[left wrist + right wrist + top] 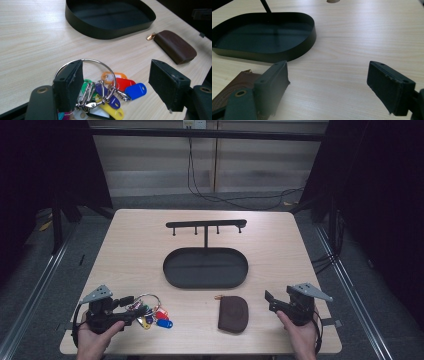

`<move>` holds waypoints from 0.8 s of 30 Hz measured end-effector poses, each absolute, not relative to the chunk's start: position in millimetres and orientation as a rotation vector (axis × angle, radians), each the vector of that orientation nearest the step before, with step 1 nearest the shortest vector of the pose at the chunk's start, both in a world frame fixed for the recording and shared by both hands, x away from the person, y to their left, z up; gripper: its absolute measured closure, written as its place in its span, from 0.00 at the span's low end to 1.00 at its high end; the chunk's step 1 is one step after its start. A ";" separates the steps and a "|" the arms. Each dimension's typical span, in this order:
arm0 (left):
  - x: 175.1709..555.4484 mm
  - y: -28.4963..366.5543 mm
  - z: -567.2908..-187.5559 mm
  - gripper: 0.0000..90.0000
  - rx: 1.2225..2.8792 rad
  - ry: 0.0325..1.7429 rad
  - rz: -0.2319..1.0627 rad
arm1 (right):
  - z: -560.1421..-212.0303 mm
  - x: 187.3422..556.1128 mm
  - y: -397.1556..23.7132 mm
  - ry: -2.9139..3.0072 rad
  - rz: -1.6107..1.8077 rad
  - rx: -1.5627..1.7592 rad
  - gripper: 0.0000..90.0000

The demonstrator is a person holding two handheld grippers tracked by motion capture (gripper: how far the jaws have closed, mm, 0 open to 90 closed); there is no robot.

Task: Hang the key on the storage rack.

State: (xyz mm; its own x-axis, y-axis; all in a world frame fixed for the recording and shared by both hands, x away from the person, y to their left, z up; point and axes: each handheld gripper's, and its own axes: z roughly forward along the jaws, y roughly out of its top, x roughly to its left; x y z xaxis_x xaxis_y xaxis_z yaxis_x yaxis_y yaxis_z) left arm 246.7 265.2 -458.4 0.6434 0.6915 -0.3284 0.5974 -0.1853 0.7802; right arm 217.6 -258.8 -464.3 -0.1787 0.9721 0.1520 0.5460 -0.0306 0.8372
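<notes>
- The bunch of keys [105, 92], with a big metal ring and coloured plastic tags, lies on the worktop [135, 250] near its front left corner.
- The left tool [116, 83] stands right at the bunch with its jaws spread wide; the ring and the tags lie between the jaws, but the pads do not press on them. The ring passes just beside the left jaw.
- In the high view a hand [92, 337] holds this tool from below.
- A brown pouch [233, 313] lies on the worktop to the right of the keys, apart from them.
- The right tool [272, 302] is just beside the pouch on its right side, jaws spread, with nothing between them.
- Behind these things stands a black oval tray [172, 270] with a hook rack [206, 224] rising from its far edge.
</notes>
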 end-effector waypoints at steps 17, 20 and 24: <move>245.3 262.6 -457.9 0.32 1.887 1.017 0.112 | -464.0 216.4 -260.0 1.804 1.134 1.656 0.22; 245.7 261.6 -458.4 0.32 1.893 1.020 0.116 | -463.2 215.5 -258.2 1.817 1.133 1.658 0.22; 248.9 261.9 -459.2 0.32 1.899 1.024 0.112 | -462.9 216.4 -255.1 1.855 1.133 1.681 0.22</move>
